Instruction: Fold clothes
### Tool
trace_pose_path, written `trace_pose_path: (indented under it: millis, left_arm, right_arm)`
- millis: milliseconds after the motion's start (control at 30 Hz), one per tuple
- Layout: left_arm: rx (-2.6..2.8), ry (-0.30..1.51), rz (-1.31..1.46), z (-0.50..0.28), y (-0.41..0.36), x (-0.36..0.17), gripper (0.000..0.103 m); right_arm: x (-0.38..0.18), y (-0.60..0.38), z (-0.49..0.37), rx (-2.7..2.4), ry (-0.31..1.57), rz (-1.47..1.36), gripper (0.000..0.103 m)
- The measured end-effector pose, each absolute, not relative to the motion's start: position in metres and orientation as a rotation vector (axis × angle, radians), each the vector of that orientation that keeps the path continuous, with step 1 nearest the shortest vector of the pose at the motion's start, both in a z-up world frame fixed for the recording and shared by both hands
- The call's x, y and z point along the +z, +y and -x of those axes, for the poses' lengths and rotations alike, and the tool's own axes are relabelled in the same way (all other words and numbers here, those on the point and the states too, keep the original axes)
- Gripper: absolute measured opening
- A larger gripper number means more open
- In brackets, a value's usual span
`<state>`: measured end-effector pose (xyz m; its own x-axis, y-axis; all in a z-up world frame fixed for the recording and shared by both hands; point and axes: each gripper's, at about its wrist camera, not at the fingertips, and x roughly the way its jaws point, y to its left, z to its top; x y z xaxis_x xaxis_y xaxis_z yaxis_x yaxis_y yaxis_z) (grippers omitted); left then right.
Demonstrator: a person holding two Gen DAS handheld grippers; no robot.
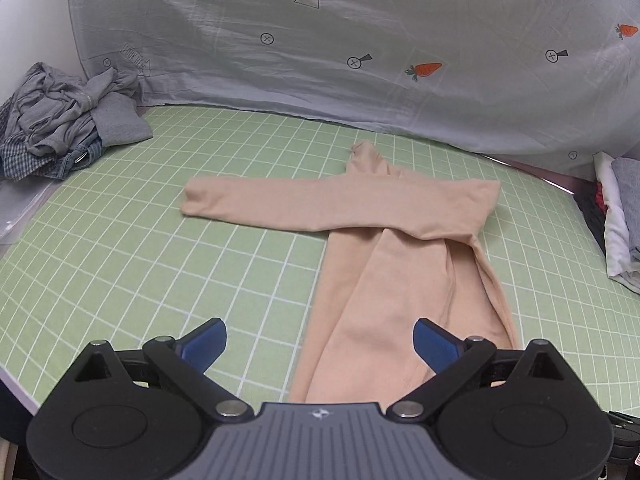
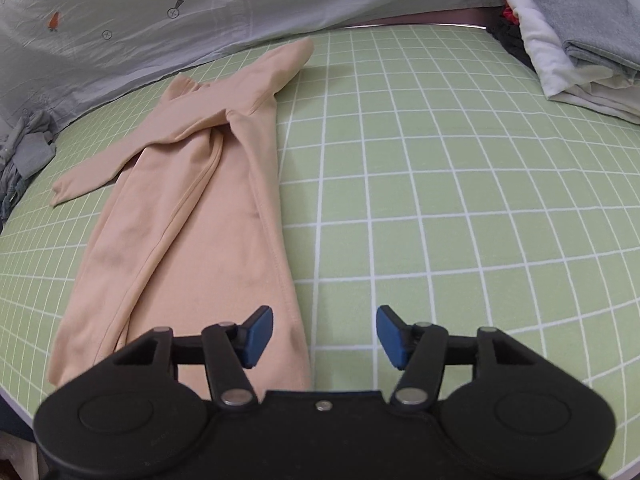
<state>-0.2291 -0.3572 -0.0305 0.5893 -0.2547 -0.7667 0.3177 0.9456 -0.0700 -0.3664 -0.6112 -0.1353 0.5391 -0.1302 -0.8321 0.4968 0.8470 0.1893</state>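
Note:
A peach long-sleeved garment [image 1: 400, 248] lies flat on the green checked sheet [image 1: 160, 248], its body folded into a long strip. One sleeve is laid across the top, pointing left. My left gripper [image 1: 319, 342] hangs above the near hem with its blue pads wide apart and nothing between them. In the right wrist view the same garment [image 2: 200, 200] runs from the near left toward the far middle. My right gripper [image 2: 325, 336] hovers just right of its hem edge, jaws apart and holding nothing.
A crumpled heap of grey and checked clothes [image 1: 64, 120] sits at the far left. Folded white and grey items [image 2: 580, 40] are stacked at the far right. A pale cover with carrot prints [image 1: 360, 40] rises behind the sheet. The near edge of the bed [image 1: 16, 392] shows at lower left.

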Motion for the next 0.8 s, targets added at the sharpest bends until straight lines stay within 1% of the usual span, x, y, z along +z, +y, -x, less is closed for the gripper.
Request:
trace_pose_path:
  millis: [167, 233, 333, 367, 433, 467, 533, 800]
  left_arm:
    - [-0.284, 0.88, -0.069, 0.248, -0.347, -0.029, 0.099]
    - [-0.264, 0.882, -0.059, 0.254, -0.342, -0.029, 0.099]
    - [-0.259, 0.897, -0.044, 0.257, -0.337, -0.032, 0.099]
    - [-0.269, 0.896, -0.043, 0.256, -0.335, -0.032, 0.099]
    - [-0.285, 0.886, -0.04, 0.252, -0.33, -0.031, 0.099]
    - [-0.294, 0.882, -0.037, 0.247, -0.327, -0.031, 0.099]
    - [-0.312, 0.88, -0.031, 0.238, -0.32, -0.031, 0.099]
    - [-0.365, 0.894, -0.013, 0.2, -0.275, -0.037, 0.099]
  right_arm:
    - [-0.143, -0.606, 0.372, -0.316, 0.959, -0.448, 0.055]
    - [-0.146, -0.604, 0.374, -0.293, 0.968, -0.453, 0.053]
    - [-0.148, -0.602, 0.377, -0.275, 0.972, -0.452, 0.046]
    - [-0.148, -0.601, 0.378, -0.274, 0.973, -0.451, 0.04]
    - [-0.148, -0.598, 0.378, -0.276, 0.976, -0.452, 0.023]
    - [-0.148, -0.596, 0.377, -0.28, 0.978, -0.455, 0.019]
    - [-0.149, -0.591, 0.376, -0.296, 0.981, -0.456, 0.008]
    - [-0.135, -0.555, 0.373, -0.458, 0.923, -0.432, 0.006]
